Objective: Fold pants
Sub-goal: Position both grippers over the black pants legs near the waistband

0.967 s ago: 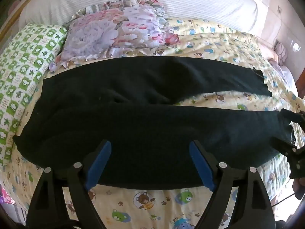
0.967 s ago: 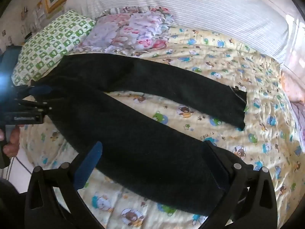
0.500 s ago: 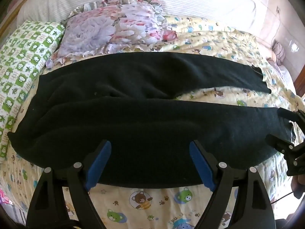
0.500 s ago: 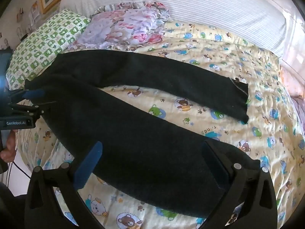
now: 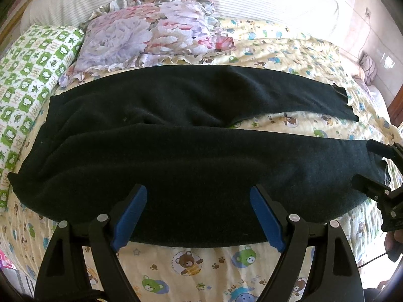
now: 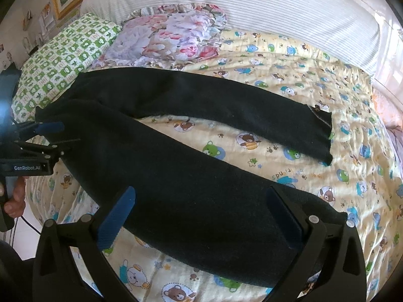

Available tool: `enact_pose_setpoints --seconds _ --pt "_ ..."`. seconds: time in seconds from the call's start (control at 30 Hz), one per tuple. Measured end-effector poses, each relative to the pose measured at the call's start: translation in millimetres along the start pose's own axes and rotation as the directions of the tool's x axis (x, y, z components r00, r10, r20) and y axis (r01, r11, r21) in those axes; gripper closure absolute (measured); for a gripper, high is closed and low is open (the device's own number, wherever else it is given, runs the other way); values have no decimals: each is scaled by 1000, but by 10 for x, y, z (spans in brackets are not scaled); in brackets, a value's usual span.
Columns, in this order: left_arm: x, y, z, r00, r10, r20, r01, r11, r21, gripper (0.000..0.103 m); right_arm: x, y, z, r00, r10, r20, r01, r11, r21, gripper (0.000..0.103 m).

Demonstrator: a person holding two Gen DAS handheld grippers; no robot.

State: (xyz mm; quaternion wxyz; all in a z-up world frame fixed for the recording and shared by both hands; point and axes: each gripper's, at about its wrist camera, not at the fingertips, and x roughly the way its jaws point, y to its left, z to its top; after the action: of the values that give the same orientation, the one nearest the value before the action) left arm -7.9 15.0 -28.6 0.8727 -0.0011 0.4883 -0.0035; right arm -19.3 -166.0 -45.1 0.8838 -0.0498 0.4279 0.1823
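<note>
Black pants [image 5: 191,156] lie flat on the bed, waist at the left, both legs spread out to the right. They also show in the right wrist view [image 6: 181,181]. My left gripper [image 5: 199,214] is open above the near edge of the near leg, close to the waist end. My right gripper [image 6: 201,216] is open over the cuff end of the near leg. The right gripper also shows at the right edge of the left wrist view [image 5: 377,171], and the left gripper at the left edge of the right wrist view [image 6: 47,136].
A yellow bear-print sheet [image 5: 196,264] covers the bed. A floral pillow [image 5: 151,32] and a green checked pillow [image 5: 30,63] lie behind the pants. A striped white bolster [image 6: 252,2] runs along the far side. A hand [image 6: 15,196] holds the left gripper.
Both views have risen and shifted a little, so the pants sit slightly lower and flatter in frame. The jaws stay open and the pants have not been lifted.
</note>
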Motion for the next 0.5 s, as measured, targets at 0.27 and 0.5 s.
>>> enact_pose_setpoints --seconds 0.27,0.5 --pt "18 11 -26 1000 -5 -4 5 1000 1 18 9 -10 3 1000 -1 0 1 1000 3 0" --pt "31 -11 -10 1000 -12 -4 12 1000 9 18 7 -12 -7 1000 -3 -3 3 1000 4 0"
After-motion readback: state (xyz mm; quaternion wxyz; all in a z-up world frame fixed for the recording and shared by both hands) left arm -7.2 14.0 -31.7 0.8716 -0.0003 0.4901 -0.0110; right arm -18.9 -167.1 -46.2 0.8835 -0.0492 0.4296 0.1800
